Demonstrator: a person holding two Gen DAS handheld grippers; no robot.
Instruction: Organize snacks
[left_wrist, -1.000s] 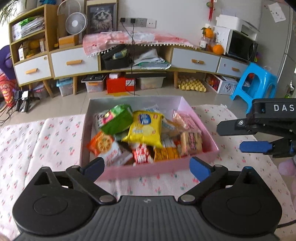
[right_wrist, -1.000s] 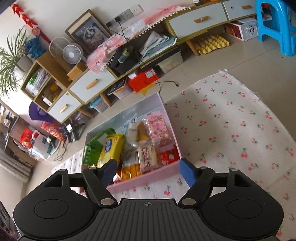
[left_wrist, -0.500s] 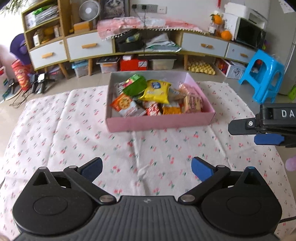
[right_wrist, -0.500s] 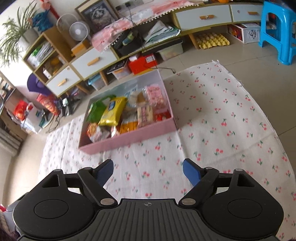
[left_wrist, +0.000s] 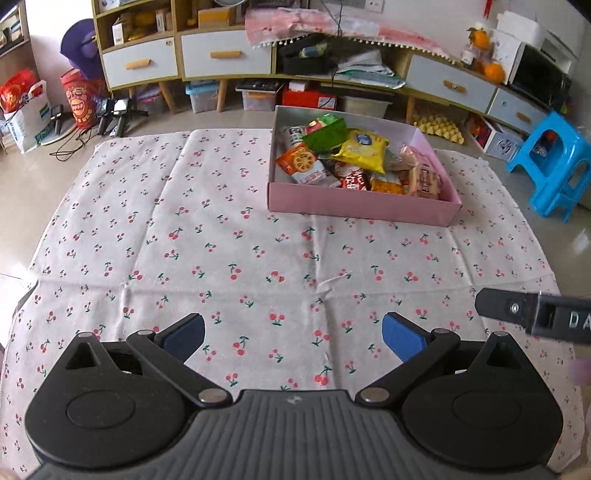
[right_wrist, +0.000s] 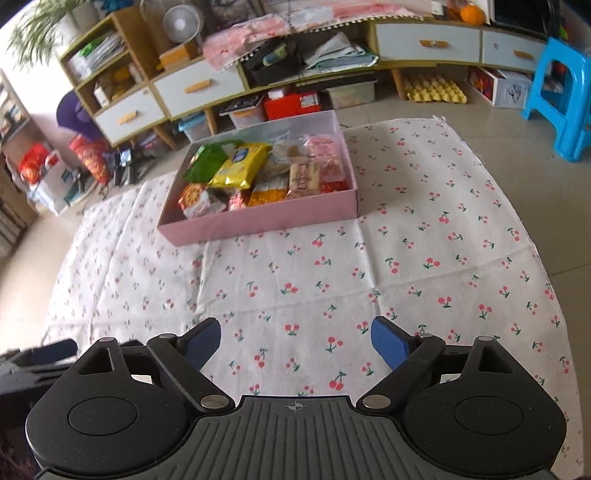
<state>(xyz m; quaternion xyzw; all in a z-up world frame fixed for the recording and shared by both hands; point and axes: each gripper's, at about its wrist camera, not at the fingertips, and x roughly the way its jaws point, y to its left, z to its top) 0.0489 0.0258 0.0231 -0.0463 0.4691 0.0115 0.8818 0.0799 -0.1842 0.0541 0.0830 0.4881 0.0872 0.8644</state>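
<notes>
Left gripper (left_wrist: 291, 338) hangs over the cherry-print cloth (left_wrist: 207, 236), its blue fingertips (left_wrist: 400, 338) spread wide with nothing between them, only bare cloth below. Ahead of it and off to its right sits the pink box (left_wrist: 354, 206), well apart from the fingers, resting flat on the cloth. Inside, from the near left corner: an orange cracker pack (left_wrist: 300, 162), a green bag (left_wrist: 327, 133) behind it, then a yellow bag (left_wrist: 364, 149) lying on top of the heap, with smaller wrapped snacks crowded along the right wall. At the right edge of this view a black piece of the other tool pokes in.

Over to the right gripper (right_wrist: 295, 341): also spread wide, blue fingertips (right_wrist: 388, 343) empty above the cloth (right_wrist: 424, 240). From here the box (right_wrist: 258, 221) lies ahead and slightly left, well apart from the fingers, and its near pink wall faces the tool. The green bag (right_wrist: 207, 160) and yellow bag (right_wrist: 240, 166) sit toward the left half, and paler biscuit packs (right_wrist: 304, 177) fill the right.
</notes>
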